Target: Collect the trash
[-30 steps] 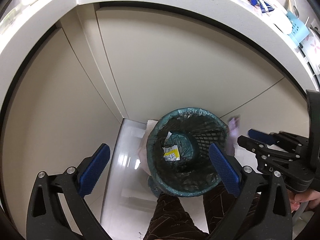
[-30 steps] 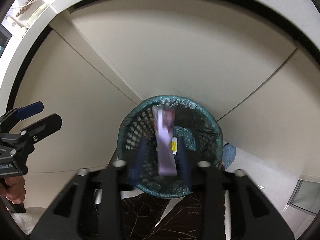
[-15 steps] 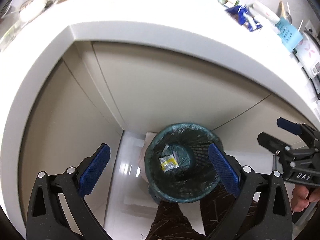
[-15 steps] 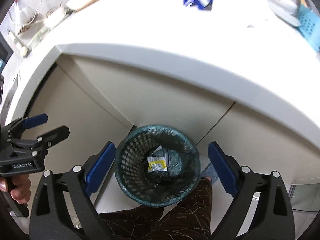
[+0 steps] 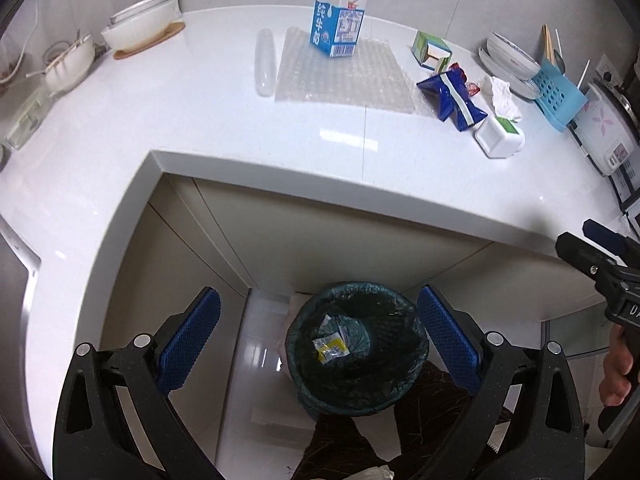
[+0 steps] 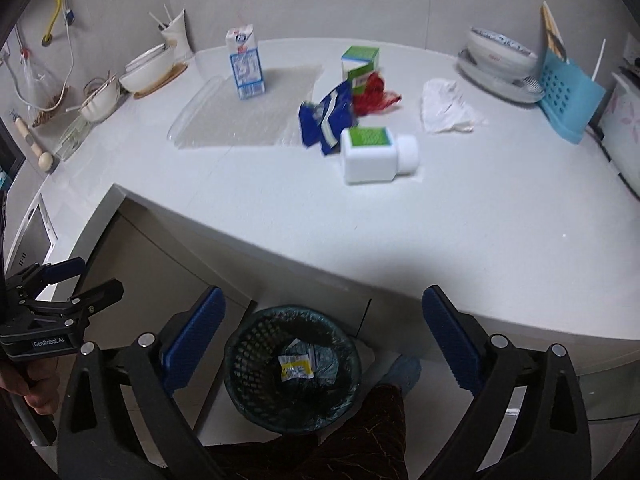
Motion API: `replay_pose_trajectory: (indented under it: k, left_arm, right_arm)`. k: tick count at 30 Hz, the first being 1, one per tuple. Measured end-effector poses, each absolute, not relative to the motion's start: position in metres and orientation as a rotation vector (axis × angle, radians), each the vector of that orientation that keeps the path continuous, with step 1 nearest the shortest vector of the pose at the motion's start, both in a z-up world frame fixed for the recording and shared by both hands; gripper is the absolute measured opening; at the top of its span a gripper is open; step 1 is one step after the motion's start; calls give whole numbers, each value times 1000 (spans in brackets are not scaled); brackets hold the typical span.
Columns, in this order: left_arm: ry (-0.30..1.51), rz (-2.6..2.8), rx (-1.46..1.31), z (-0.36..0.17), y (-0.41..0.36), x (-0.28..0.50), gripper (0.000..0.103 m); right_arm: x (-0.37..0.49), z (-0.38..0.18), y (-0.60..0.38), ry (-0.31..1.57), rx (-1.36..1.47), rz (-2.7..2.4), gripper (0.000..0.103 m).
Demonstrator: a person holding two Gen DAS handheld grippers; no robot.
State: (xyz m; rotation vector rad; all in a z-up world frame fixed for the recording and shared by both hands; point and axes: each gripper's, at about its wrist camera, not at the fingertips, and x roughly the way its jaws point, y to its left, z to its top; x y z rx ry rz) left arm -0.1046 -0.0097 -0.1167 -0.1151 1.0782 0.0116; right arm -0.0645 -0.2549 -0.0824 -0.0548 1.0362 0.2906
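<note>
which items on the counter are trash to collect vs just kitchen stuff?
Job:
bin
milk carton
bubble wrap
blue wrapper
red wrapper
crumpled tissue
green box
white bottle, on its side

Lying about:
bowls
plates
blue rack
rice cooker
</note>
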Motion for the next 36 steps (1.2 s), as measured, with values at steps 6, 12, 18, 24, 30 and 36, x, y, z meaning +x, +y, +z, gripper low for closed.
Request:
replay_pose_trajectory:
  k: [6,12,18,24,30,36]
  left_arm:
    - [1066,21,-112,-94,-10,-96,97]
    - [1060,22,-116,-75,-10,-81,97]
    - [1062,34,-124,-65,-7,-59,97]
    - [1063,46,-146,-60,0,-30,97]
    - [1069,71,-153,-60,7,1,97]
    - [1081,87,-166,-61,13,29,97]
  right_arm:
    - [-57,-56,-269,991,-27,265,95]
    - [-44,-36,-277,968,-8,239,95]
    - [-25,-22,-281,952,3,227,95]
    - [1,-16,-285,951,2,194,95]
    - [27,-19,-292,958,13,162,95]
    - [50,-22,-297,972,10,148,95]
